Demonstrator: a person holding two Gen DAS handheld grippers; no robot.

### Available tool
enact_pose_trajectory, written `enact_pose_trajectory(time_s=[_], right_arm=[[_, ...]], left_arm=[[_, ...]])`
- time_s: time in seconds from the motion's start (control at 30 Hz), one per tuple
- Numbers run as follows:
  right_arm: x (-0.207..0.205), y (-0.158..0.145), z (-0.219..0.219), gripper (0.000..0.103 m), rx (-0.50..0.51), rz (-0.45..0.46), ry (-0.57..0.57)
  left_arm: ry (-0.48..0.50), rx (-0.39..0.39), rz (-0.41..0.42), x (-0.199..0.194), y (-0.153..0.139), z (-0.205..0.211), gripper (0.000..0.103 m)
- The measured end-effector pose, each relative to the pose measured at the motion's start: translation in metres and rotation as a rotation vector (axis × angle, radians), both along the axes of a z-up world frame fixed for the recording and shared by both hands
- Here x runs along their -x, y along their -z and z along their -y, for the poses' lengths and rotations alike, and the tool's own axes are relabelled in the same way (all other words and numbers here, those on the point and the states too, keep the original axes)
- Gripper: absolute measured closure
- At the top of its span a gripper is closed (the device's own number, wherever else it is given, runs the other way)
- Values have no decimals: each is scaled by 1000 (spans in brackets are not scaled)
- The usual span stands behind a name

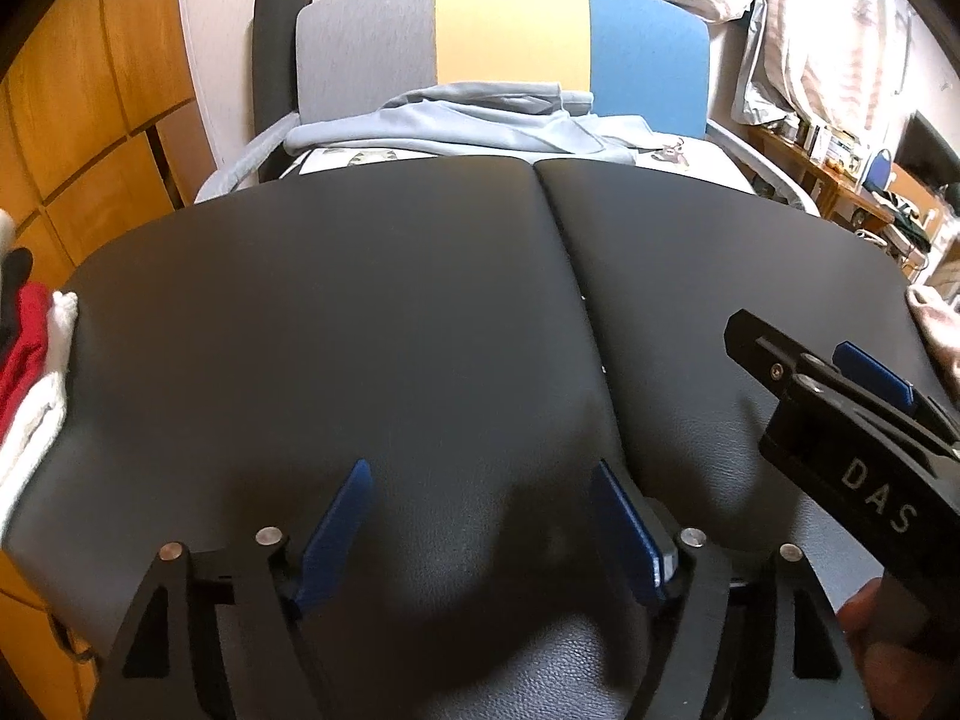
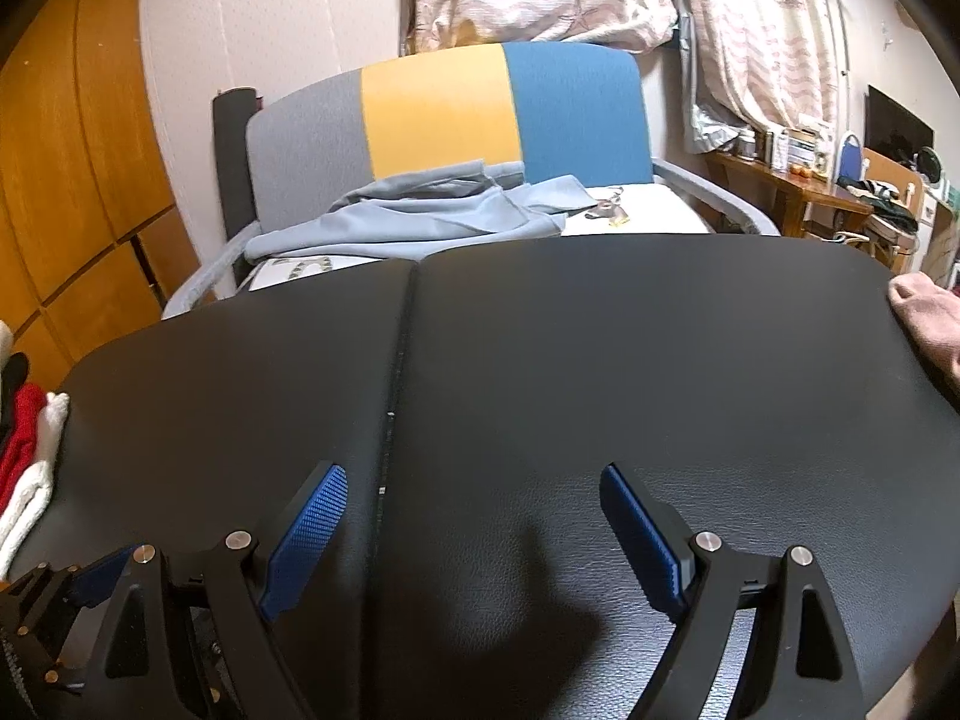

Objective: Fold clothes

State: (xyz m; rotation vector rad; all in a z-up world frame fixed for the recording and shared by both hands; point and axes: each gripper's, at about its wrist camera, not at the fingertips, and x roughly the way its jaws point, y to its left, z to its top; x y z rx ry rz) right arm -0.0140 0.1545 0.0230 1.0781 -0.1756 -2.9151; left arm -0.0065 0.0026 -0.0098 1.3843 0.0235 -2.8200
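Observation:
A crumpled light blue garment point(image 1: 468, 120) point(image 2: 420, 216) lies on the bench seat beyond the black padded table point(image 1: 360, 300) point(image 2: 600, 330). My left gripper point(image 1: 480, 468) hovers open over the table's near edge, holding nothing. My right gripper point(image 2: 473, 474) is open too, beside it on the right, with only bare table between its blue pads point(image 2: 312, 528). In the left wrist view the right gripper point(image 1: 792, 348) reaches in from the right. Red and white clothes point(image 1: 24, 360) point(image 2: 24, 444) are stacked at the table's left edge. A pink cloth point(image 2: 930, 324) sits at the right edge.
The bench has a grey, yellow and blue back point(image 1: 510, 30) and a white cushion with a deer print point(image 2: 612, 210). A wooden wardrobe point(image 1: 90, 120) fills the left. A cluttered wooden desk point(image 2: 798, 192) stands at the far right. A seam point(image 2: 396, 372) splits the table top.

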Motion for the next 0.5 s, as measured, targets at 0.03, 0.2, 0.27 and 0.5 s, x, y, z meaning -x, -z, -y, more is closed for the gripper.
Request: enact_pose_trajectory(time_s=[0.03,0.2,0.27,0.5], right_arm=[[1,1,-2,14,-7,10,17],[6,4,-15,14,-1,37,54],[6,3,-21,14,-1,39,66],[12,10,-52,14,21,65,117]], left_arm=[[-2,3,1,0,0,0,23],[18,21,5,3,2,-11,18],[29,28,6,5,3,-15,17],[64,53,12,9,6,-32,13]])
